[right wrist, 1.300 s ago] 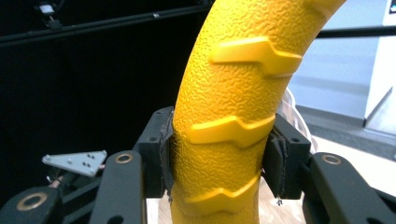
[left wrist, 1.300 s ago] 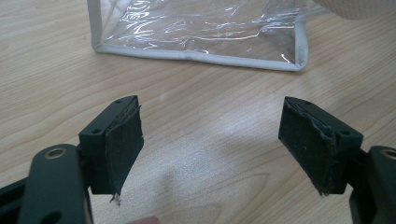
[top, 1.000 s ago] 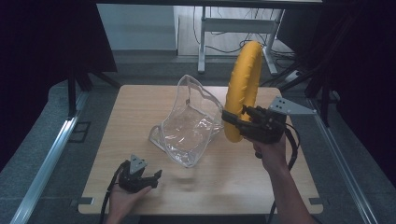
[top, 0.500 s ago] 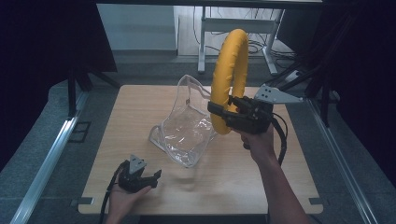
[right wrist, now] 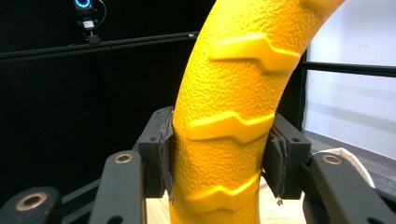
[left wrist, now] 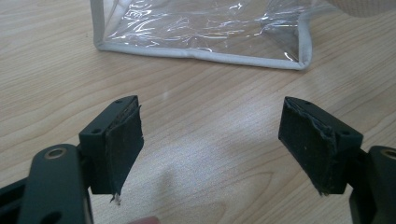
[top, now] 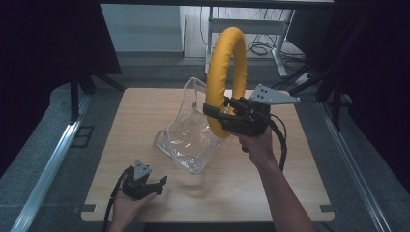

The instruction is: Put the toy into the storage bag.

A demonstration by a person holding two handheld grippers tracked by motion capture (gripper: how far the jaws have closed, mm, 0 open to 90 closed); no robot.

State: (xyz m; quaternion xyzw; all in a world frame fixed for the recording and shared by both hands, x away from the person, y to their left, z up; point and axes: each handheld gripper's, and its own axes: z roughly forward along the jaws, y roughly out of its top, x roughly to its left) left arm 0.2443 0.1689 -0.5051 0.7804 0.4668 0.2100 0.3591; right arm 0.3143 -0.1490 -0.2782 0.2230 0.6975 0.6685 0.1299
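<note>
High view: clear bag (top: 191,137) beside ring (top: 225,77)

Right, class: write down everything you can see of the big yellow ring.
The big yellow ring looks like textured rubber or plastic, pebbled, with raised chevron ridges. It stands upright in the air above the clear plastic bag, over the wooden table. The right gripper clamps its lower part between both pads.

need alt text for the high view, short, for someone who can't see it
Seen from above, the right tongs hold a yellow textured ring upright in the air over a clear plastic bag standing on a wooden table. The left tongs rest open near the table's front edge, holding nothing.
</note>
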